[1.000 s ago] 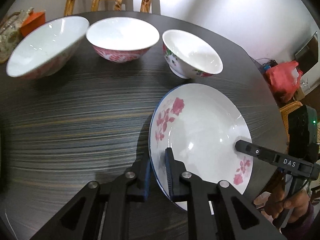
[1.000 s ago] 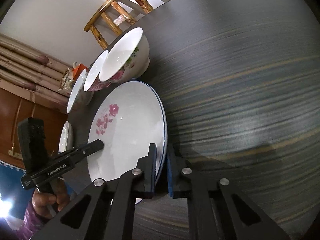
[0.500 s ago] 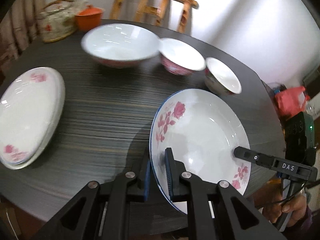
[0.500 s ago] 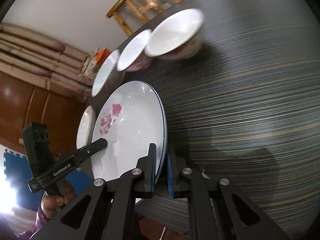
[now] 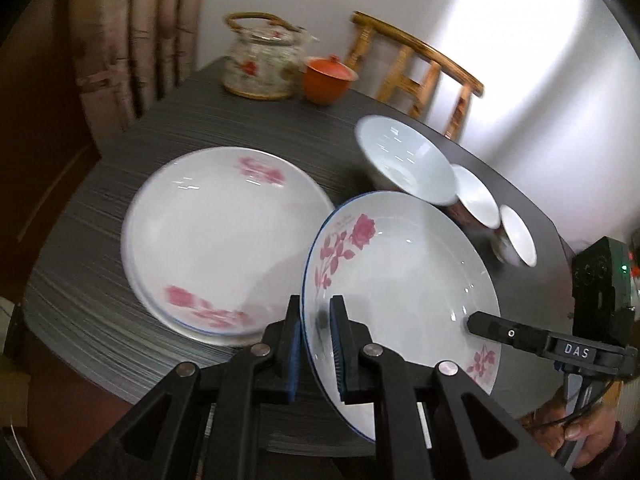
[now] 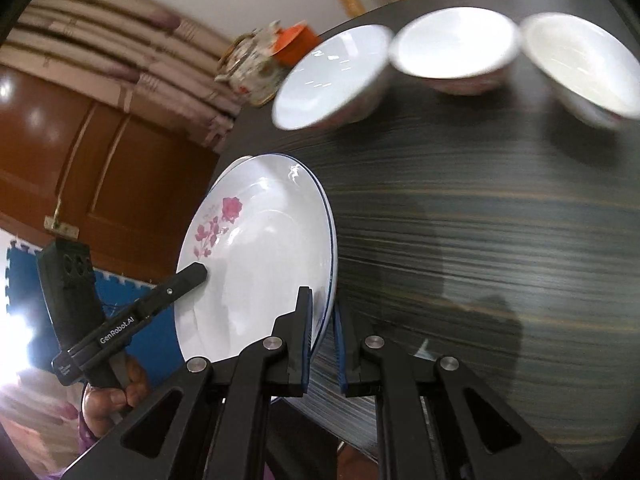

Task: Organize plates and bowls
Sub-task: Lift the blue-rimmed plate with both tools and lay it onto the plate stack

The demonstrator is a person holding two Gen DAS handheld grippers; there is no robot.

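Left claw (image 5: 316, 344) and right claw (image 6: 320, 340) both pinching rim of white rose-print plate (image 5: 400, 276), tilted; matching white floral plate (image 5: 216, 236) on dark striped table (image 5: 120, 160) lies just left, so left claw nearer.

The surface (image 5: 168, 120) is round and dark, with fine pale streaks of grain running across it; a wooden chair (image 5: 416, 68) with a curved top rail stands just behind its far edge; the wall (image 5: 500, 40) beyond is plain white, brightly lit on the right side; beige striped curtains (image 5: 136, 28) hang at the left, next to brown wooden panelling (image 6: 80, 168); blue interlocking foam mats (image 6: 24, 276) cover part of the floor below; strong glare washes out the low left corner of the right wrist view.
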